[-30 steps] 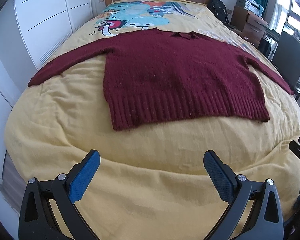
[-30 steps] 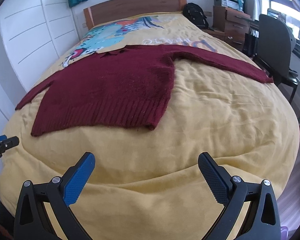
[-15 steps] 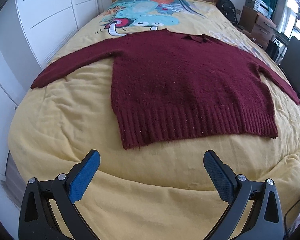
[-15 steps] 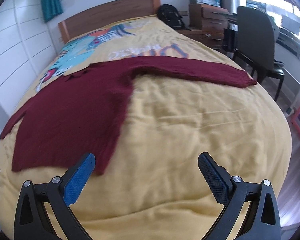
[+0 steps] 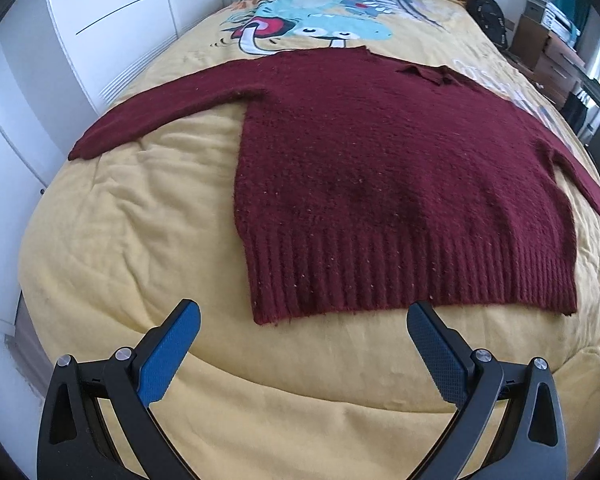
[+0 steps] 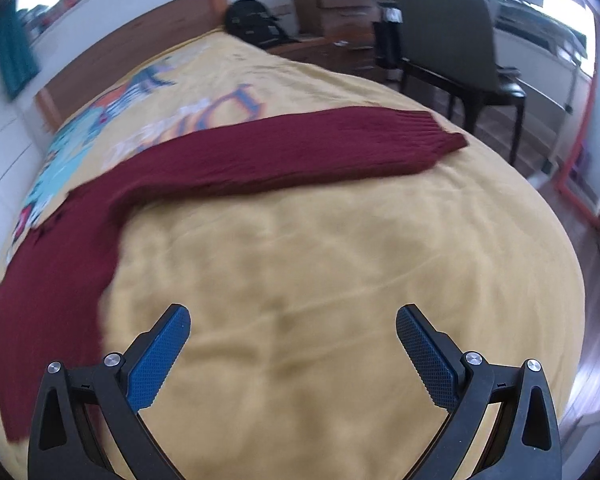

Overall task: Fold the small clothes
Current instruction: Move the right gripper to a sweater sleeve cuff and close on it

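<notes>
A dark red knitted sweater [image 5: 388, 184] lies flat on the yellow bedspread [image 5: 112, 240], both sleeves spread out to the sides. Its ribbed hem [image 5: 400, 280] is just ahead of my left gripper [image 5: 304, 320], which is open with nothing between its blue pads. In the right wrist view, the sweater's right sleeve [image 6: 284, 152] stretches across the bed to its ribbed cuff [image 6: 432, 140]. My right gripper [image 6: 292, 324] is open over bare yellow cover, well short of that sleeve. The sweater's body [image 6: 48, 248] runs off to the left there.
White wardrobe doors [image 5: 80, 40] stand along the bed's left side. To the right are a dark office chair [image 6: 448, 32], wooden drawers [image 6: 336, 8] and a black backpack [image 6: 256, 24] beside the wooden headboard [image 6: 120, 56]. A cartoon print [image 5: 312, 20] covers the bedspread's far end.
My left gripper has moved forward, closer to the sweater's hem. My right gripper has swung to the right, so the right sleeve is now in front of it. Both stay open.
</notes>
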`<act>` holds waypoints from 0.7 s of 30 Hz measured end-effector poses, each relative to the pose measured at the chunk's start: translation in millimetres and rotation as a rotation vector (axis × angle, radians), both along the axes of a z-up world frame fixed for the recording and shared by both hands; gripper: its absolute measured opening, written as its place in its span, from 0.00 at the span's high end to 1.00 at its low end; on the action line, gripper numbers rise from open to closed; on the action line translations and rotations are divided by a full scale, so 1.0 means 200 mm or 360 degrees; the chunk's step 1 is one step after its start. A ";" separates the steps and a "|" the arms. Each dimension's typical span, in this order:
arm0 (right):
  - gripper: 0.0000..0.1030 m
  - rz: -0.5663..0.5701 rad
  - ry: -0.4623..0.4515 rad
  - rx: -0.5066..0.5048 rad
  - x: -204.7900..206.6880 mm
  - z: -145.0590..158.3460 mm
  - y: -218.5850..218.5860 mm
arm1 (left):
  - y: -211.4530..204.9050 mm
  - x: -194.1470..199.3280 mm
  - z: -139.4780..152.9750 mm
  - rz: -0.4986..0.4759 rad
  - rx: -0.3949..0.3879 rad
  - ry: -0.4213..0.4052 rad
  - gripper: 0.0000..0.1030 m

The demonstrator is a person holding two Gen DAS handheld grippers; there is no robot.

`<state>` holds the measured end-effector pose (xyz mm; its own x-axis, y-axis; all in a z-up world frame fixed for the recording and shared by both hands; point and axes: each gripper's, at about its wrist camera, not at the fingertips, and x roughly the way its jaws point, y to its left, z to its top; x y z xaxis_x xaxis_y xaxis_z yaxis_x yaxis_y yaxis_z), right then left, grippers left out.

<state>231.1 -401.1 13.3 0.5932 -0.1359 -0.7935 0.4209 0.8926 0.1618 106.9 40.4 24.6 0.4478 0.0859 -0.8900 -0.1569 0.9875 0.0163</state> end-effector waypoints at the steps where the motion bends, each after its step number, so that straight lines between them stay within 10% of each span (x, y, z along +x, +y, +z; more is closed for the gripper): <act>1: 0.00 -0.0030 0.0007 0.0011 0.02 -0.01 -0.05 | 0.00 0.01 0.00 0.0011 0.0008 0.0008 0.01; 21: 0.06 -0.0416 -0.0020 0.0351 0.38 -0.19 -0.73 | 0.05 0.13 -0.13 0.0141 0.0046 0.0153 0.01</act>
<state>307.6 -546.8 -23.9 0.5709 -0.1103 -0.8136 0.6275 0.6977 0.3457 132.0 51.2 -0.5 0.3498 0.1474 -0.9252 -0.2396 0.9688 0.0637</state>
